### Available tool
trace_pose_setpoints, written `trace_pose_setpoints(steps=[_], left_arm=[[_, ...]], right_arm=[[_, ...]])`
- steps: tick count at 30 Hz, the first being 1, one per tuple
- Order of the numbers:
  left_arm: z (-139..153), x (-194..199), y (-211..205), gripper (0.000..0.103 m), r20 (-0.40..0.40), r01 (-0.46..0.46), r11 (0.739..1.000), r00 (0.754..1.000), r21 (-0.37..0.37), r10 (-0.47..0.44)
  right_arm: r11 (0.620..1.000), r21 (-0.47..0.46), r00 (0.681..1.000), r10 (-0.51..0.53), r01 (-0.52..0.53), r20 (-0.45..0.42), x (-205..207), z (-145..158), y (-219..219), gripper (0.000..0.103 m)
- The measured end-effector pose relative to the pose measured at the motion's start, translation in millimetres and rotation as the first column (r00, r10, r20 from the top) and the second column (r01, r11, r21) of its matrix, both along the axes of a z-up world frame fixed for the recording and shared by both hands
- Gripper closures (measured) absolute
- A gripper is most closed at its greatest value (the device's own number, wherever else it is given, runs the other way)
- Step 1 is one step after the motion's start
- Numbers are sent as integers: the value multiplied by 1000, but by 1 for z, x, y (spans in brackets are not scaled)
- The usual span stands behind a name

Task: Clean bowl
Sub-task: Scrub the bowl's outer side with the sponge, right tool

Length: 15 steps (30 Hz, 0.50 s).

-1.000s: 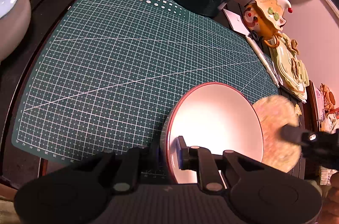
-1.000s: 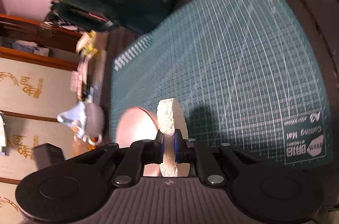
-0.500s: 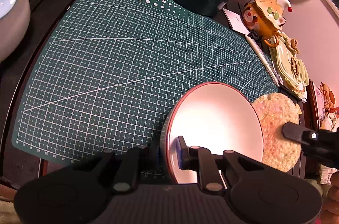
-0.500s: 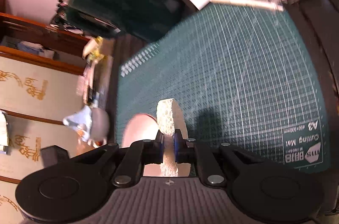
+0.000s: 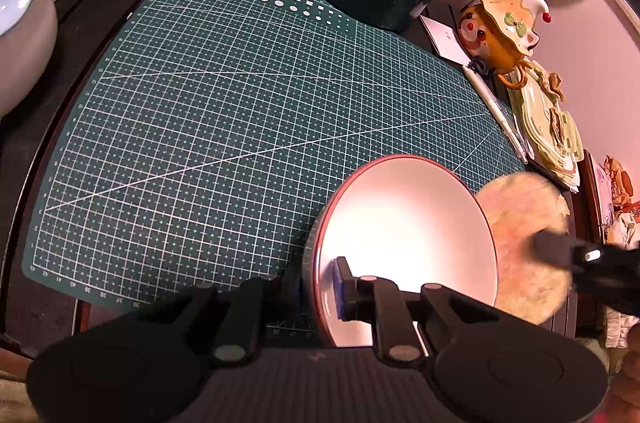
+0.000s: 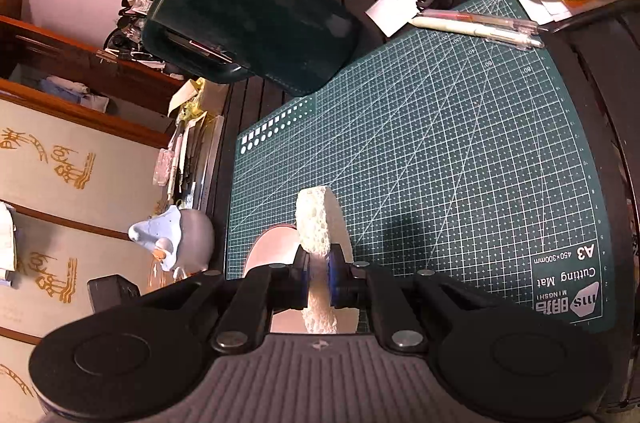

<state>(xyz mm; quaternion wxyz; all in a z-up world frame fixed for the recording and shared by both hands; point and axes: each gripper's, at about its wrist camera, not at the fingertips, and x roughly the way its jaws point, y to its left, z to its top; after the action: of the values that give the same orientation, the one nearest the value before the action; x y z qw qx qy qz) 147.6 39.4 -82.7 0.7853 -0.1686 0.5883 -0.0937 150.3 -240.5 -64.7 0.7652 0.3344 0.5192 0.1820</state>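
Left gripper (image 5: 318,287): fingers clamped on near rim of bowl (image 5: 408,243), one inside, one outside. Bowl tilted, white inside facing up, red rim, over near right corner of green mat (image 5: 240,127) on dark bench (image 5: 24,159). Right gripper (image 6: 318,277): fingers pinched tight on round sponge (image 6: 318,223), held on edge. Sponge just beside bowl's right rim, outside it; contact unclear, sponge blurred in left view. Pens (image 6: 480,25) at mat's far edge. Dark green bin (image 6: 256,11) behind mat.

Left claw (image 5: 318,287) pinches a rim; right claw (image 6: 318,273) clamps a sponge.
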Motion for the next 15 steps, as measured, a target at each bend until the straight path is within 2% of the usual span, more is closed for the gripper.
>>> trace_pose_setpoints(steps=[3, 6, 7, 8, 12, 15], left_arm=[[0, 0, -1, 88, 0, 0, 1000, 1000, 0, 0], [-1, 0, 0, 88, 0, 0, 1000, 1000, 0, 0], [-1, 0, 0, 88, 0, 1, 1000, 1000, 0, -1], [-1, 0, 0, 88, 0, 2, 1000, 1000, 0, -2], [-1, -1, 0, 88, 1, 4, 1000, 1000, 2, -4], [0, 0, -2, 88, 1, 4, 1000, 1000, 4, -4]], right_arm=[[999, -23, 998, 21, -23, -64, 5, -19, 8, 94], [999, -27, 995, 27, -30, -91, 6, -25, 9, 94], [999, -25, 996, 26, -28, -81, 5, -22, 8, 94], [1000, -15, 999, 13, -13, -33, 2, -9, 3, 94], [1000, -1, 1000, -4, 4, 20, -1, 3, -2, 94], [1000, -24, 999, 15, -16, -32, 5, -13, 6, 94]])
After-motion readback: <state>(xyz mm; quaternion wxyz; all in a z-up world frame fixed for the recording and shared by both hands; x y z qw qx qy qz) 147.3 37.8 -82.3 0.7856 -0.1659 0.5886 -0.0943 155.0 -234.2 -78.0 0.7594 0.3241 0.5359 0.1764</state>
